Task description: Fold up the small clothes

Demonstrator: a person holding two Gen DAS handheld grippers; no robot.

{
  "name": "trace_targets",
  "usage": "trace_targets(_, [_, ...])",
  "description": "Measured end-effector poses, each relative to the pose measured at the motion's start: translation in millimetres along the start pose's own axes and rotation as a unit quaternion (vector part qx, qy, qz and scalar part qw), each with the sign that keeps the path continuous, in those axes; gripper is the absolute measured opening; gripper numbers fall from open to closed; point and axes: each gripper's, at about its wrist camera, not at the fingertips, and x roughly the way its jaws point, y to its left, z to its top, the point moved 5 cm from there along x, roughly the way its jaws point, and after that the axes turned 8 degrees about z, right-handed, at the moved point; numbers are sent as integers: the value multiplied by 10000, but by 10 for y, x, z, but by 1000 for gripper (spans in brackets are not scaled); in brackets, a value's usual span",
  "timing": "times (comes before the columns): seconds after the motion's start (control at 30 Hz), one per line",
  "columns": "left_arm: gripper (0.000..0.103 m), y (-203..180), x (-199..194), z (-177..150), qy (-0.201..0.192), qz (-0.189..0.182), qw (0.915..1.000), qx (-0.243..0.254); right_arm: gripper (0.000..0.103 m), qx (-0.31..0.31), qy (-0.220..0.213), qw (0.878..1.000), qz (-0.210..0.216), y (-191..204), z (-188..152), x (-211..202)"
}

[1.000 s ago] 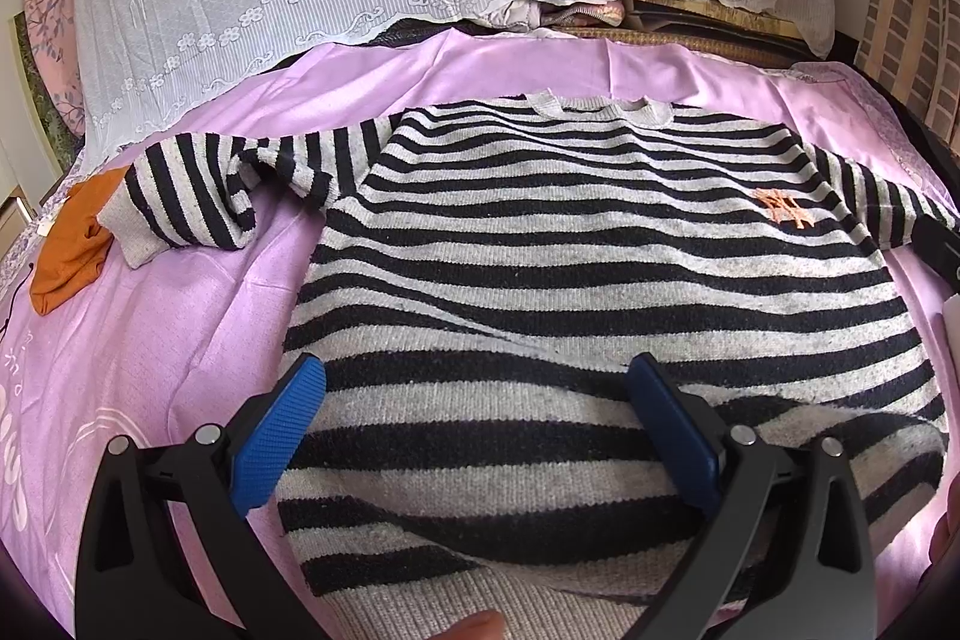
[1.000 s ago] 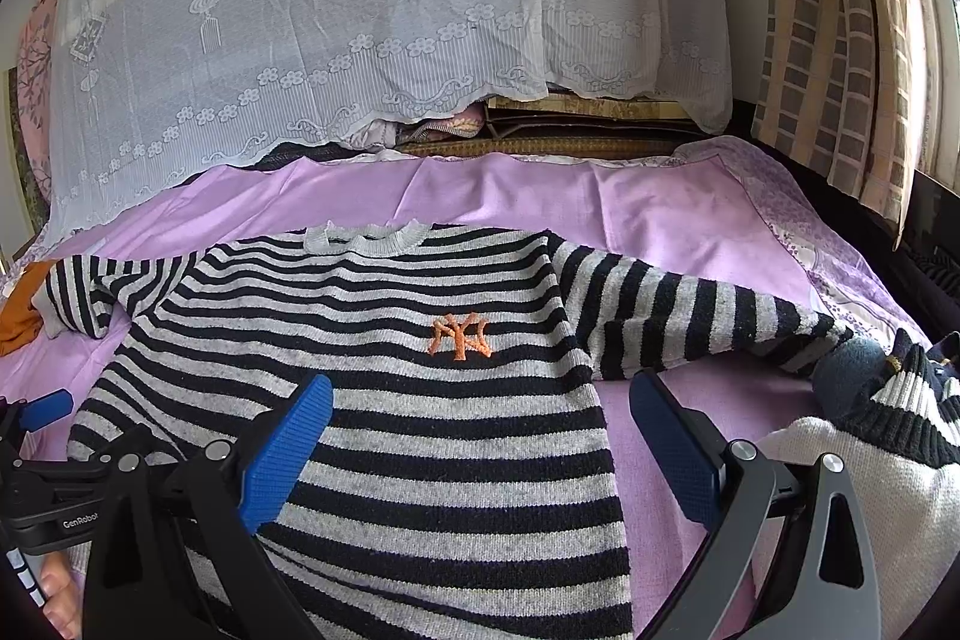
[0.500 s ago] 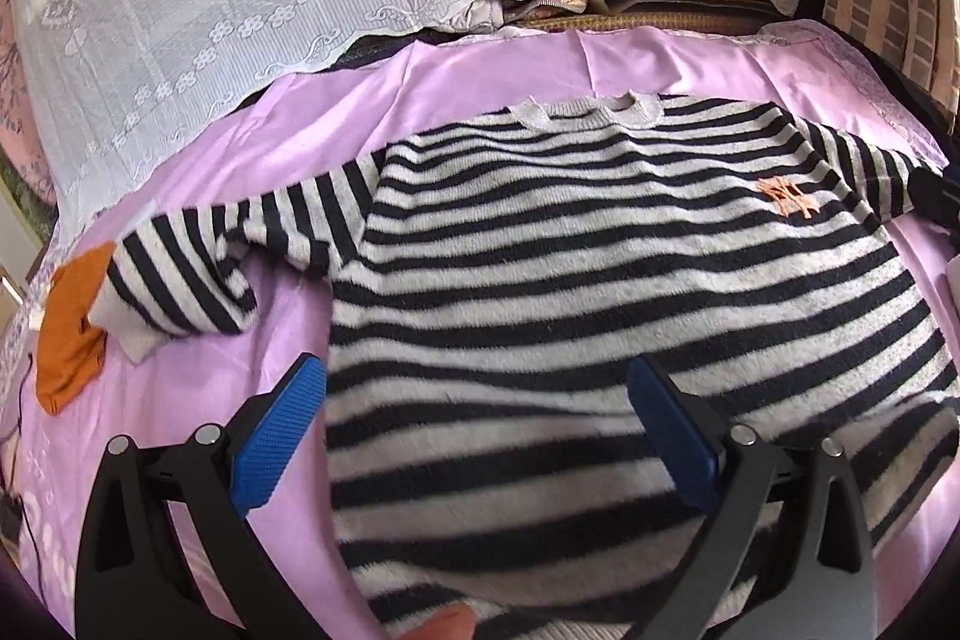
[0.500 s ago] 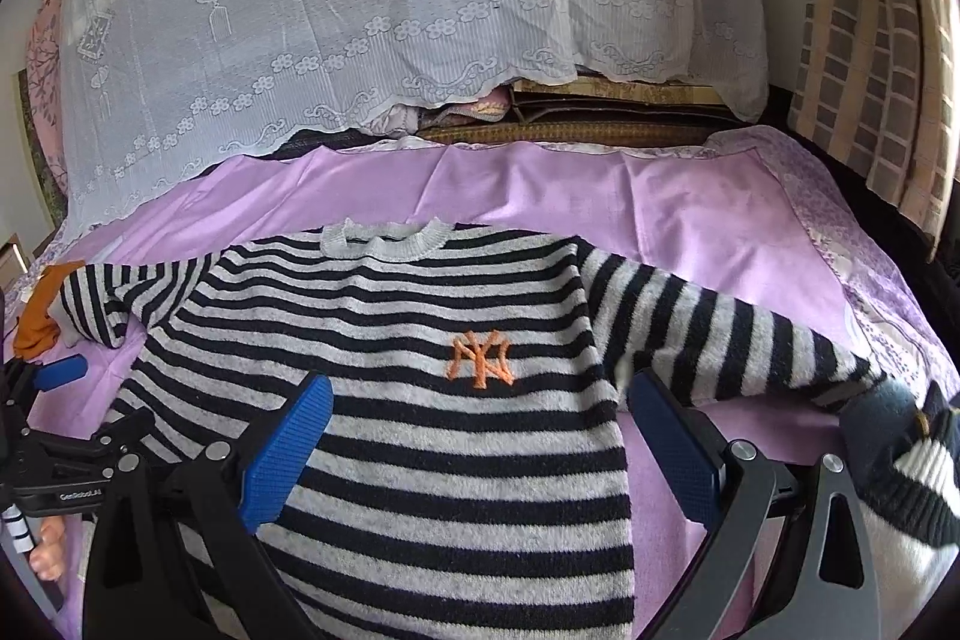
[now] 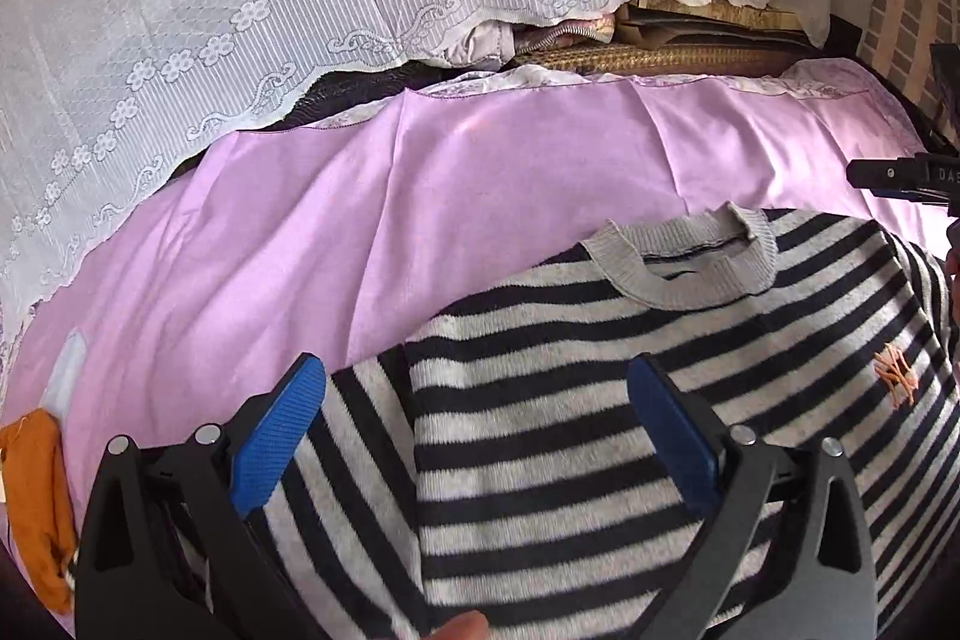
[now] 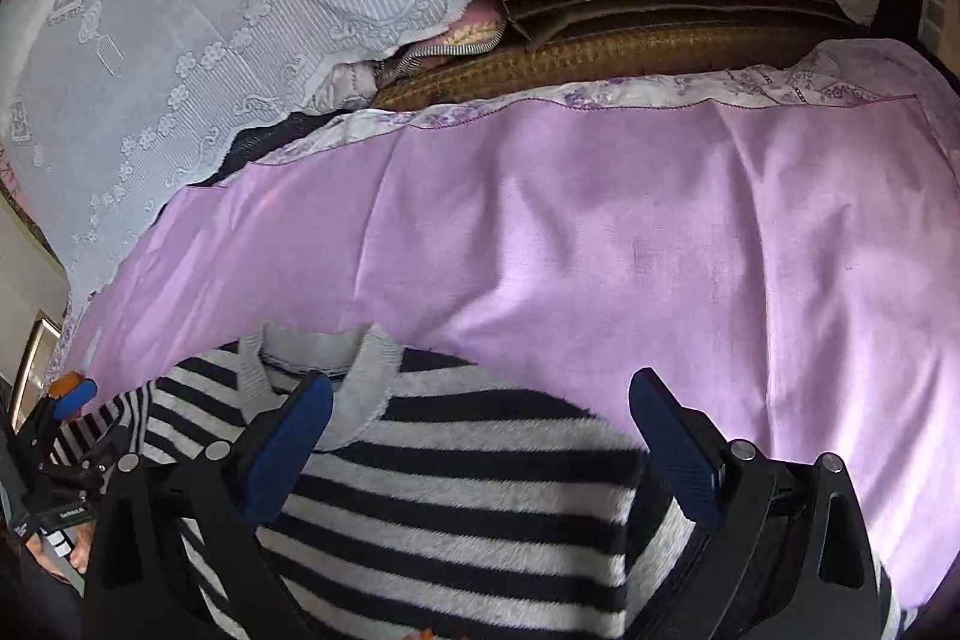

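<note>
An orange cloth (image 5: 36,508) is lying at the far left edge of the left wrist view, on the pink sheet (image 5: 420,220) that is covering the bed. Behind the sheet, a white lace cover (image 5: 210,10) is draping over a pile of bedding along the far side.

The left gripper (image 5: 477,427) is sitting low over the striped sweater (image 5: 570,430), with its blue-padded fingers (image 5: 279,436) spread wide apart and nothing between them but the knit below. Its left finger is hanging over the sweater's sleeve, where the stripes are running the other way, and its right finger is over the chest. I cannot tell whether the pads are touching the fabric. The sweater is lying flat on the sheet with its grey collar (image 5: 684,262) pointing toward the far side, and a small orange logo (image 5: 894,376) is showing on the chest toward the right. A fingertip is peeking in at the bottom edge of this view.

In the right wrist view, the right gripper (image 6: 480,421) is also standing open, with its fingers wide apart above the sweater's shoulder area. Its left finger is crossing in front of the collar (image 6: 360,388), while its right finger is sitting near the sweater's edge beside bare sheet (image 6: 660,250). The left gripper (image 6: 72,400) is showing at the far left here.
</note>
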Motion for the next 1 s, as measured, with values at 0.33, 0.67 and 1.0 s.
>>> trace_targets(0.33, [98, 103, 832, -89, 624, -760, 9950, -158, 100, -1621, 1182, 9795, -162, 15, -236, 562])
trace_targets(0.67, [53, 50, 918, -20, 446, -710, 9959, 331, 46, -2023, 1094, 9730, -193, 158, -289, 563])
trace_targets(1.0, [6, 27, 823, -23, 72, -581, 9975, 388, 14, -2153, 667, 9737, -327, 304, -209, 426])
